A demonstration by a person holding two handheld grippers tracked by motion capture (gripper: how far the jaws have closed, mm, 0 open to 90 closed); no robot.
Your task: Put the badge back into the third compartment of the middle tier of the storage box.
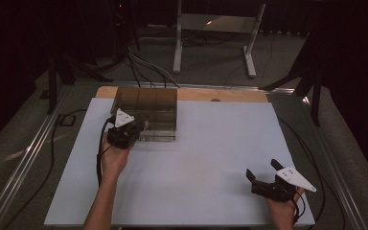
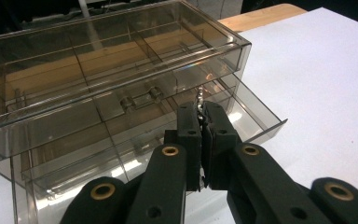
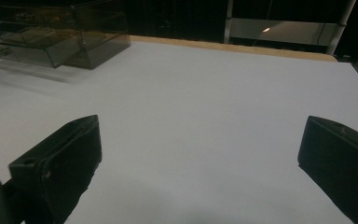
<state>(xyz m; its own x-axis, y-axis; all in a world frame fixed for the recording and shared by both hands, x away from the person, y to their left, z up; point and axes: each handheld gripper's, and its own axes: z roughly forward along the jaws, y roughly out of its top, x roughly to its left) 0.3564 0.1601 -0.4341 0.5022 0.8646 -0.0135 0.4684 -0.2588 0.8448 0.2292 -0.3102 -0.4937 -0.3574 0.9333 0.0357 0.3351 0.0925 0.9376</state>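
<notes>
We've got the left gripper (image 2: 201, 122) pinched shut on something small and shiny, maybe a chain (image 2: 198, 99), right over the open drawer (image 2: 254, 122) of the box (image 1: 146, 112) at the worktop's (image 1: 211, 153) far-left. Probably a drop-in next: just open up. Right gripper (image 1: 263, 175) sits wide open, empty, near-right.

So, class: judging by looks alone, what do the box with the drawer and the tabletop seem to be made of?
Box: probably hard plastic, smoke-tinted and glossy; you see dividers and wood through its walls, and its edges catch highlights. Tabletop: a matt white sheet, material unclear, lying over what looks like pale wood showing at the far edge.
</notes>
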